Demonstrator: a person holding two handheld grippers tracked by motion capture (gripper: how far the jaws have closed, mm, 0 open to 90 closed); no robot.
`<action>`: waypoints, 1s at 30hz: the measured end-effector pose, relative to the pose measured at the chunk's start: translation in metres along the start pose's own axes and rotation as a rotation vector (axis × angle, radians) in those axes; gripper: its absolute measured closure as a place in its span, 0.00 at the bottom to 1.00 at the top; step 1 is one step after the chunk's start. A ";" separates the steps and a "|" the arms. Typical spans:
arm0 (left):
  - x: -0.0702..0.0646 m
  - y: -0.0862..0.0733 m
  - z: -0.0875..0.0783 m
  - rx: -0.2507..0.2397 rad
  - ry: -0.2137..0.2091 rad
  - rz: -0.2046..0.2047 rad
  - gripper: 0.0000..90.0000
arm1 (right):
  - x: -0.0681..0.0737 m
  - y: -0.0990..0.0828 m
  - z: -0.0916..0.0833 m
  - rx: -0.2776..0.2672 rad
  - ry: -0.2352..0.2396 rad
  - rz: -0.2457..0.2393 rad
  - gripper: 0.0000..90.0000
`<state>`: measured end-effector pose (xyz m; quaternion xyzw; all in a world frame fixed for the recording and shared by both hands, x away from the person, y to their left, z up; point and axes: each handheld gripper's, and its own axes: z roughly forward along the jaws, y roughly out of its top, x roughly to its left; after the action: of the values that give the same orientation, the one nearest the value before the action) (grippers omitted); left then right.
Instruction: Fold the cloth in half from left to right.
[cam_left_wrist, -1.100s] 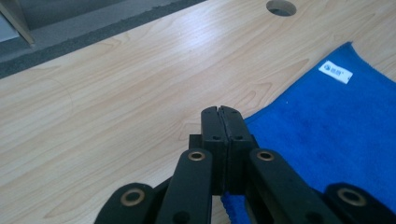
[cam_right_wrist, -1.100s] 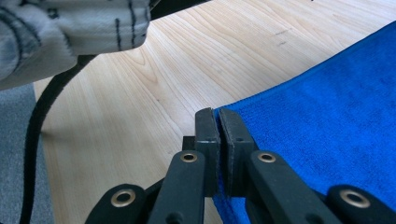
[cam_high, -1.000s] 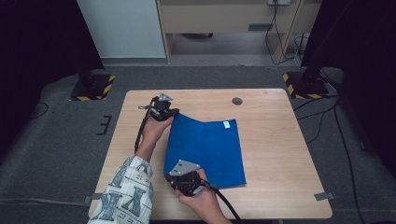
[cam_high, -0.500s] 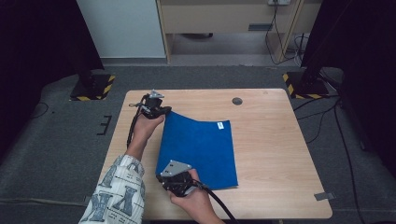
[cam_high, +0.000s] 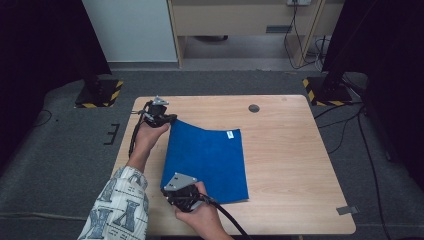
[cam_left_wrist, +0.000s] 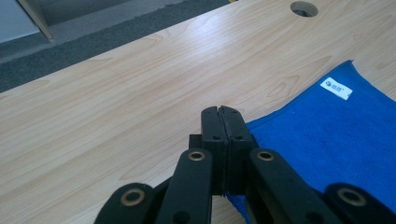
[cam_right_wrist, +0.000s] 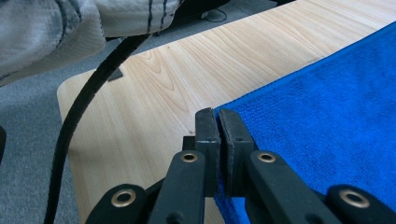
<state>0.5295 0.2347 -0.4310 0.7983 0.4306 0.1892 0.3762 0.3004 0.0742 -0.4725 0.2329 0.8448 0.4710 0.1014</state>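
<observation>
A blue towel (cam_high: 210, 160) with a small white label (cam_high: 230, 134) lies flat on the wooden table (cam_high: 290, 150). My left gripper (cam_high: 167, 119) is shut on the towel's far left corner. In the left gripper view its jaws (cam_left_wrist: 219, 112) meet at the towel's edge (cam_left_wrist: 336, 135), with the label (cam_left_wrist: 336, 88) beyond. My right gripper (cam_high: 170, 192) is shut on the near left corner. In the right gripper view its jaws (cam_right_wrist: 218, 114) pinch the corner of the blue cloth (cam_right_wrist: 327, 107).
A round cable hole (cam_high: 254, 108) sits in the table near its far edge, right of the towel. Bare wood lies to the towel's right. A black cable (cam_right_wrist: 88, 107) and a patterned sleeve (cam_high: 117, 205) hang by the table's left front corner.
Both grippers have slid to the left across the table, dragging the towel with them. The towel's left edge now lies closer to the table's left side.
</observation>
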 end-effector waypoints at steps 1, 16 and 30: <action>0.001 0.000 -0.001 0.000 -0.001 0.002 0.99 | 0.001 0.001 0.001 -0.002 0.000 0.001 0.97; 0.020 -0.010 -0.018 -0.001 0.005 -0.016 0.99 | 0.012 0.012 0.016 -0.023 0.035 0.031 0.97; -0.012 0.000 0.020 -0.002 -0.034 -0.049 0.99 | -0.015 -0.008 -0.016 -0.036 0.014 0.090 0.97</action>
<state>0.5350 0.2162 -0.4438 0.7903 0.4432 0.1667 0.3888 0.3048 0.0510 -0.4713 0.2655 0.8255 0.4918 0.0784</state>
